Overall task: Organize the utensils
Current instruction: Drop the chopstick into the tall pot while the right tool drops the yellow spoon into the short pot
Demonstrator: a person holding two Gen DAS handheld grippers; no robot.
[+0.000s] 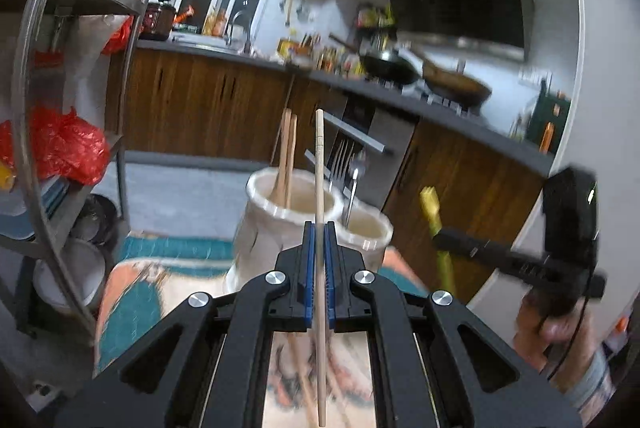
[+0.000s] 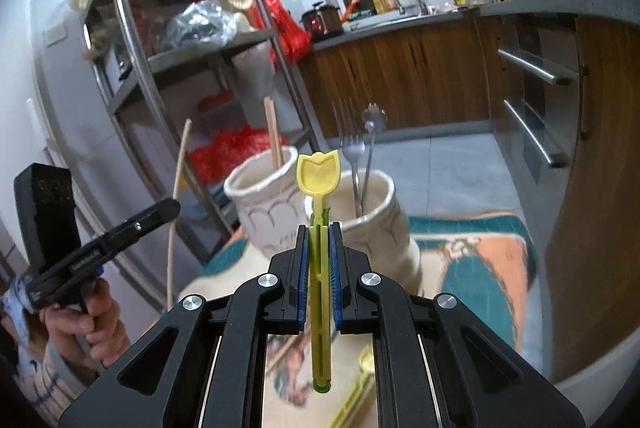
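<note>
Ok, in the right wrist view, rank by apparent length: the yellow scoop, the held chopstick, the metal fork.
1. Chopstick, longest.
2. Yellow scoop, though it sits nearest the camera, so that inflates it.
3. Metal fork, shortest showing; its lower end is hidden inside the right jar.

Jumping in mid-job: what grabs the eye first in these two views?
Each gripper stands its utensil upright: the left gripper clamps a single chopstick, the right gripper a yellow spoon. Right behind stand two cream holders: the left holder with chopsticks, the right holder with metal forks.
</note>
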